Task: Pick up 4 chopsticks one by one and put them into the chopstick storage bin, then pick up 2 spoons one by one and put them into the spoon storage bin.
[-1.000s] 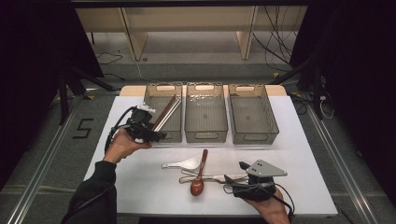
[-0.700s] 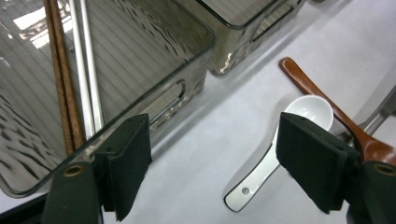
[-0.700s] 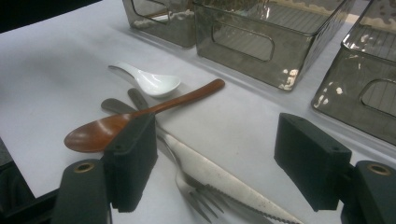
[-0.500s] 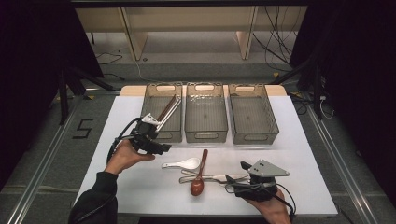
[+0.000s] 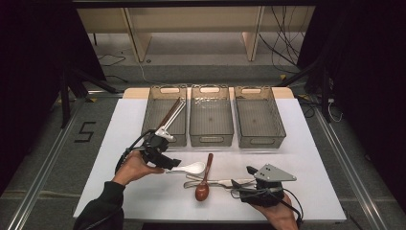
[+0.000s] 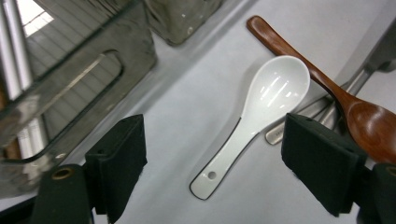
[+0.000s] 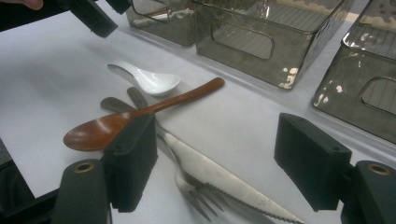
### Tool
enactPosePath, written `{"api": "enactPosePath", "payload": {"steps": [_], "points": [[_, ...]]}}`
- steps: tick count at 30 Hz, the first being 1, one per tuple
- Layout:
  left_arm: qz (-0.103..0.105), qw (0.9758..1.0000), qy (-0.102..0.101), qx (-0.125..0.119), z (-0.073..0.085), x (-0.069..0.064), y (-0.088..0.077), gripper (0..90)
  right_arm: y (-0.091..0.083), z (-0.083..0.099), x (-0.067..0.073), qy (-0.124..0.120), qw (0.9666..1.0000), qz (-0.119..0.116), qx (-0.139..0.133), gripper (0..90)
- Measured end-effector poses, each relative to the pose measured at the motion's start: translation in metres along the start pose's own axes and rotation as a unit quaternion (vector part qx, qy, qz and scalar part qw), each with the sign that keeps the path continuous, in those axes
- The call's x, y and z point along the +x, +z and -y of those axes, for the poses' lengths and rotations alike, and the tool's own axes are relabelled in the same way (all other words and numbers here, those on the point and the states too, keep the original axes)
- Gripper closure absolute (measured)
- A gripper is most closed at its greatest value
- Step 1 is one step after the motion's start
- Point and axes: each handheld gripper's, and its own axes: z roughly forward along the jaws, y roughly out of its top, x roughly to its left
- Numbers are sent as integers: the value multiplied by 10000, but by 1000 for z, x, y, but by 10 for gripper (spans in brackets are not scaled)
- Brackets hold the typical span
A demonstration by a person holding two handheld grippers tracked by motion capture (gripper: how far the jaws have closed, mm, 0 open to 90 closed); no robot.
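A white ceramic spoon [image 5: 191,167] [image 6: 275,93] [image 7: 149,79] lies on the white table, bowl to the right. My left gripper [image 5: 170,163] [image 6: 215,126] hovers just over its handle. The jaws have just been opening and stand wide, with the handle between them and untouched. A wooden spoon [image 5: 203,184] [image 6: 359,116] [image 7: 140,112] lies across a knife [image 5: 225,182] [image 7: 219,177] and a fork [image 7: 191,191]. My right gripper [image 5: 242,178] [image 7: 217,126] rests open at the table's front right. The knife blade and fork tines lie between its jaws, which do not press on them.
Three clear bins stand in a row at the back: left [image 5: 165,89], middle [image 5: 210,89], right [image 5: 253,89]. Long sticks [image 5: 170,115] lean out over the left bin's front rim. The bins' front walls are close beyond the spoons.
My left hand has come down and toward the table's front, from the left bin's front rim to the white spoon's handle. The right hand has stayed put.
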Motion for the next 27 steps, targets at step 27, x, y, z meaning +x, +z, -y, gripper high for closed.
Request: {"api": "enactPosePath", "payload": {"steps": [27], "points": [[27, 9966, 433, 696, 9, -12, 43, 238, 0, 2, 0, 1, 10000, -5, 12, 305]]}}
